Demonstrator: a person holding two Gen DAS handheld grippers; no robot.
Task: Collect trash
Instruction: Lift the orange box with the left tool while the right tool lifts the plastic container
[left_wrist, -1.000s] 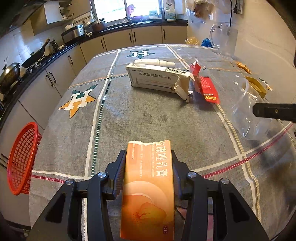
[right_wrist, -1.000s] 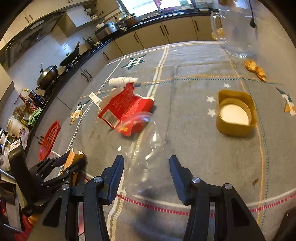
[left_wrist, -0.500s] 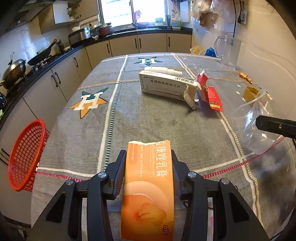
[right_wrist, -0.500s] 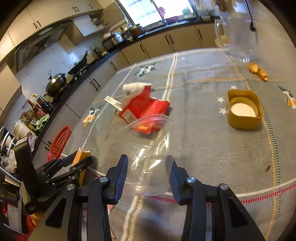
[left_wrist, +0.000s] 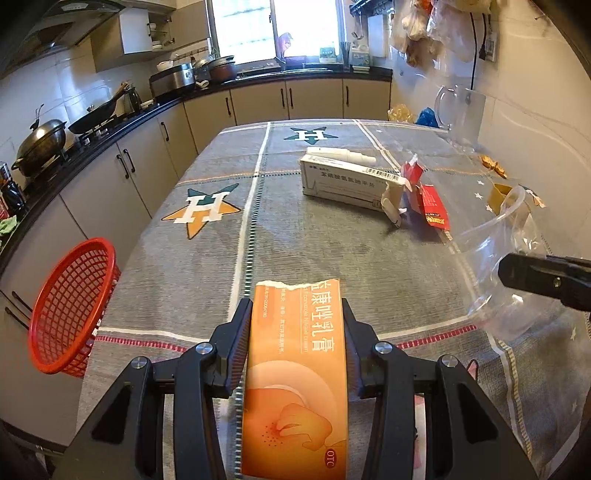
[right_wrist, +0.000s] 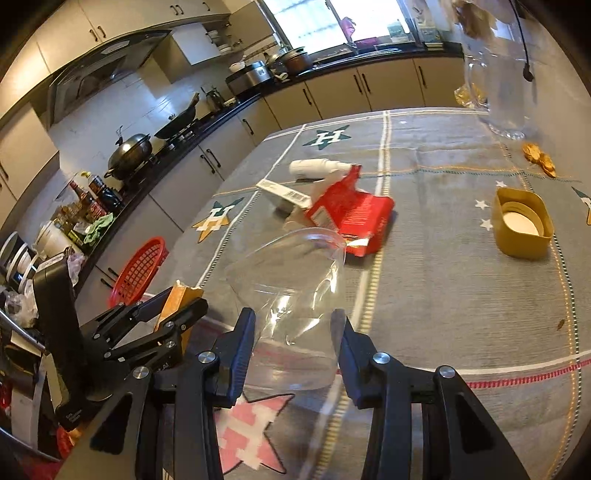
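Observation:
My left gripper (left_wrist: 295, 314) is shut on an orange medicine box (left_wrist: 297, 373) with a torn top, held above the near edge of the table. My right gripper (right_wrist: 293, 325) is shut on a clear plastic cup (right_wrist: 291, 288), which is lifted and tilted with its mouth pointing away; the same clear plastic cup (left_wrist: 506, 266) shows at the right of the left wrist view. On the grey tablecloth lie a white medicine box (left_wrist: 347, 181), a white tube (left_wrist: 340, 154) and a red wrapper (right_wrist: 347, 218). A red mesh basket (left_wrist: 70, 306) hangs off the table's left side.
A yellow lid (right_wrist: 522, 227) lies upside down at the right. A glass jug (left_wrist: 460, 112) stands at the far right by the wall, with orange scraps (right_wrist: 539, 158) near it. Kitchen counters with pots run along the left and back.
The right gripper closed on the clear cup and lifted it off the cloth. Both grippers drew back toward the near edge, so the table items look farther away. The orange box stays gripped.

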